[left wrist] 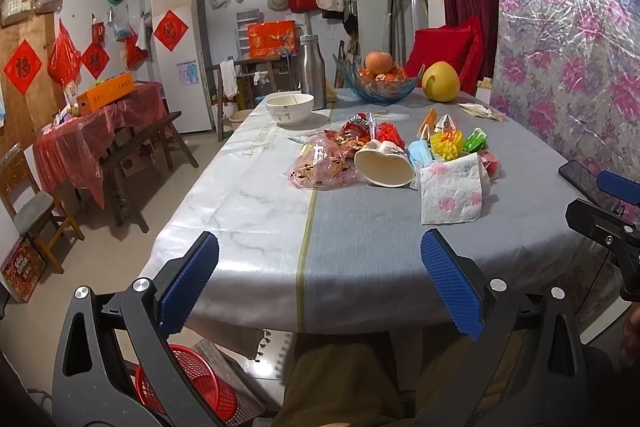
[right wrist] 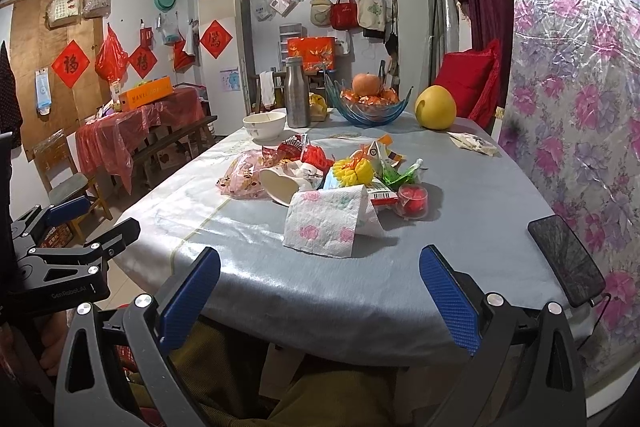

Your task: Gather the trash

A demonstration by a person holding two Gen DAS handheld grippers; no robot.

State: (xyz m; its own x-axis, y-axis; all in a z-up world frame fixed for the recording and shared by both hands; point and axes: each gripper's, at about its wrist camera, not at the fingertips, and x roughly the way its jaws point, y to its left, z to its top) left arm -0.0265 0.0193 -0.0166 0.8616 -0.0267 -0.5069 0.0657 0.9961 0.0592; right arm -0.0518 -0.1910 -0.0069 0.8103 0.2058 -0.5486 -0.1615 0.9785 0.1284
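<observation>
Ahead of the left gripper (left wrist: pixel 320 279), a tipped white paper cup (left wrist: pixel 384 166) lies mid-worktop (left wrist: pixel 248 195), with a crinkled pink printed plastic bag (left wrist: pixel 320 167) touching its left and a folded floral paper towel (left wrist: pixel 452 189) just to its right. Behind them stand a white ceramic bowl (left wrist: pixel 289 108), a steel flask (left wrist: pixel 312 71) and a blue glass fruit dish (left wrist: pixel 378 83). Below the left gripper, a red mesh plastic basket (left wrist: pixel 192 379) sits on the floor. A black phone (right wrist: pixel 566 259) lies right of the right gripper (right wrist: pixel 320 291).

Paper towel (right wrist: pixel 326 223): white, pink flowers, nearest the bench's front edge.
Paper cup (left wrist: pixel 384 167): white, crushed, on its side mid-bench.
Wrappers (left wrist: pixel 320 163): pink-red crumpled heap beside cup.
</observation>
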